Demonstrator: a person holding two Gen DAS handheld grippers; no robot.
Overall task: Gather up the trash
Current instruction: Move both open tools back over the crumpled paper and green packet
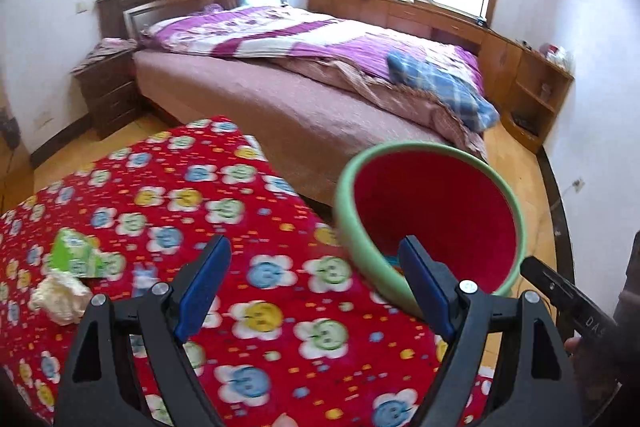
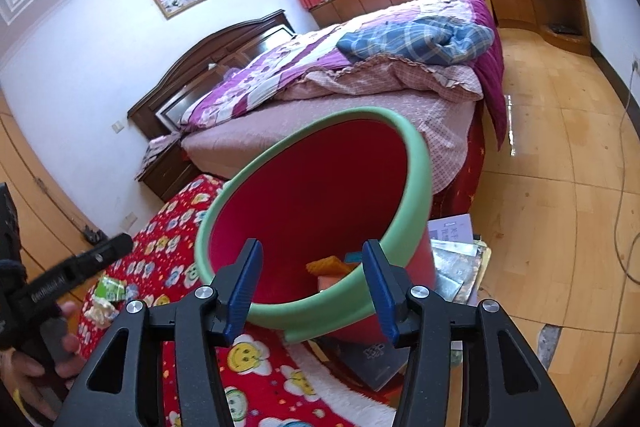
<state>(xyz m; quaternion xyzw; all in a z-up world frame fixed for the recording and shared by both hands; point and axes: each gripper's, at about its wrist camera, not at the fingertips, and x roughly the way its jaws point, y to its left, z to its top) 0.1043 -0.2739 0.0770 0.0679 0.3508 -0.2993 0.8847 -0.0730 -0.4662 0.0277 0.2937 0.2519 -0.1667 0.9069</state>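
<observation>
left tool [image 1: 312, 267]: jaws wide, empty, over red blanket [image 1: 248, 195] | right tool [image 2: 314, 285]: jaws apart, straddling near rim of tilted bin [image 2: 416, 163], no grip seen | trash: tissue [image 1: 60, 297] beside green pack [image 1: 78, 255] on blanket, some in bin

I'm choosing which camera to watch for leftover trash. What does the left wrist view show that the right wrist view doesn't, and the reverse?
Only the left wrist view shows the left gripper, open, with nothing between its pads.

Only the right wrist view shows the books and papers beside the bin, the orange item inside it, and the right gripper astride its near rim; whether its pads press the rim is unclear.

Both show the bin, the green wrapper, the crumpled tissue and the red flowered blanket.
</observation>
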